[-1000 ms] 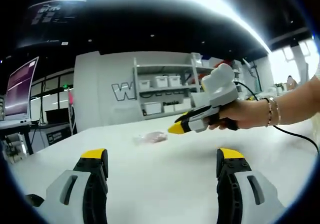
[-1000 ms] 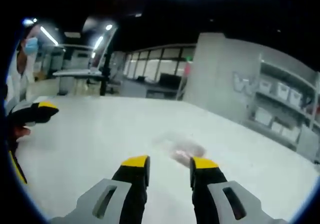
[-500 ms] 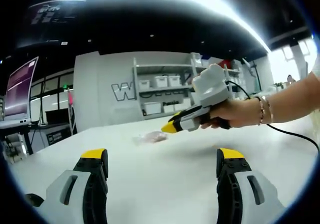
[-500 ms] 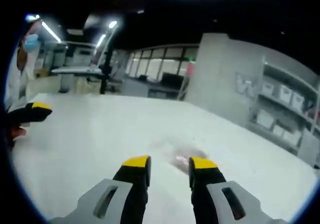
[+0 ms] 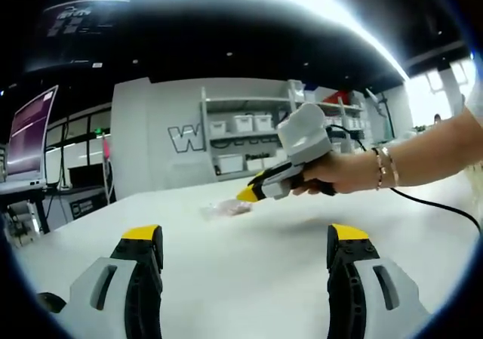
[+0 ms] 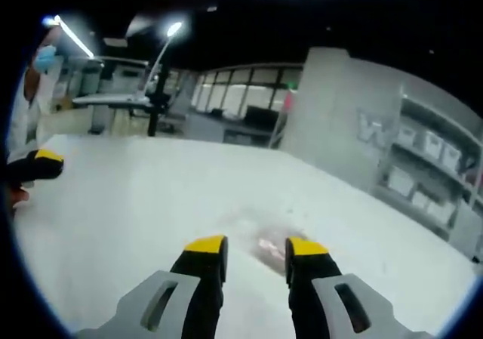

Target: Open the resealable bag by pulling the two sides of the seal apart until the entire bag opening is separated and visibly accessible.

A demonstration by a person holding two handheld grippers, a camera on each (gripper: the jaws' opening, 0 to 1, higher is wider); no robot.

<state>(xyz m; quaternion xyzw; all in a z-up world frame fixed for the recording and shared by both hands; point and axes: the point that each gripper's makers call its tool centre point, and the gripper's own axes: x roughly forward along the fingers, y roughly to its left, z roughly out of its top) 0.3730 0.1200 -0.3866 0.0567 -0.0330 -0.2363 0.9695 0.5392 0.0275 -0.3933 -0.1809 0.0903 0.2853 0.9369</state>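
Note:
A small clear resealable bag (image 5: 226,209) with pinkish contents lies flat on the white table (image 5: 249,256), well beyond my left gripper (image 5: 246,241), whose jaws stand wide open with nothing between them. In the left gripper view a hand holds my right gripper (image 5: 247,194) with its yellow tip just right of the bag. In the right gripper view the bag (image 6: 266,246) shows blurred right in front of my right gripper (image 6: 255,247), jaws a small gap apart and empty. The left gripper's tip (image 6: 36,164) shows at the left edge.
A grey wall with shelves of white bins (image 5: 249,124) stands behind the table. A laptop screen (image 5: 30,131) sits at the left. A cable (image 5: 438,203) trails from the right gripper across the table. A person in a mask stands at the far left (image 6: 38,67).
The right gripper has moved left and closer to the bag; in its own view the bag now lies just ahead of the jaws. The left gripper has stayed still.

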